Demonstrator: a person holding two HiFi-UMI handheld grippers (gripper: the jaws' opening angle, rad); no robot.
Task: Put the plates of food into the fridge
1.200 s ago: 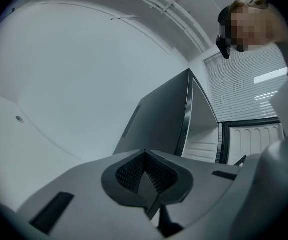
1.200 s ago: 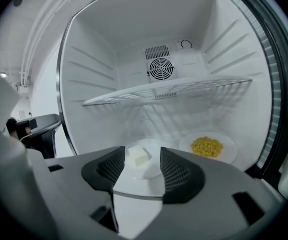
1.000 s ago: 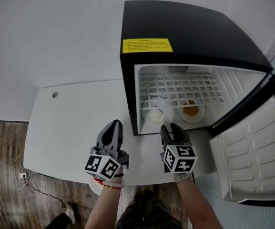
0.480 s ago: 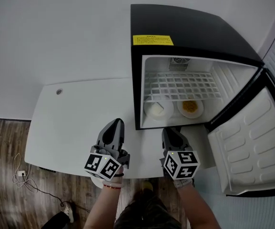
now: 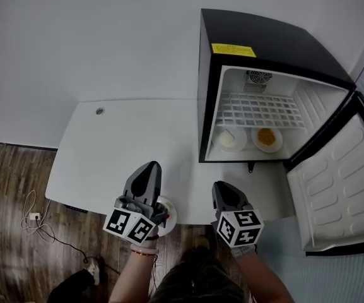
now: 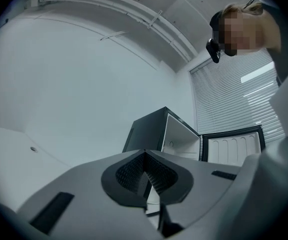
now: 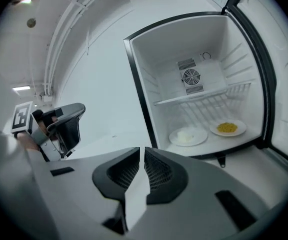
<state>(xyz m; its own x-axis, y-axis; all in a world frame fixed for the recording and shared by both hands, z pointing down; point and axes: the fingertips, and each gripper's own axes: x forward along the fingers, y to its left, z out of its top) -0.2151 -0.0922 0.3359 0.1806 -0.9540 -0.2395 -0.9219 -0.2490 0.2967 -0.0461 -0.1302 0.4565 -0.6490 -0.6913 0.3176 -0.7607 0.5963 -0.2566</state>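
The black fridge (image 5: 267,40) stands open on the white table (image 5: 118,150). On its floor sit a plate of white food (image 5: 229,139) and a plate of yellow food (image 5: 267,138); the right gripper view shows the same white-food plate (image 7: 187,136) and yellow-food plate (image 7: 227,128). My right gripper (image 5: 222,190) hovers over the table's near edge, well short of the fridge. Its jaws have just closed and nothing is between them (image 7: 142,149). My left gripper (image 5: 146,174) is shut and empty beside it, pointing over the table.
The fridge door (image 5: 339,188) hangs wide open to the right. A wire shelf (image 5: 257,111) spans the fridge above the plates. A small white round thing (image 5: 168,212) shows under the left gripper at the table's edge. Cables (image 5: 33,223) lie on the wooden floor.
Both grippers have drawn back from the fridge opening toward the table's near edge. The right gripper's jaws, apart a second ago, are now together. Both plates stay inside.
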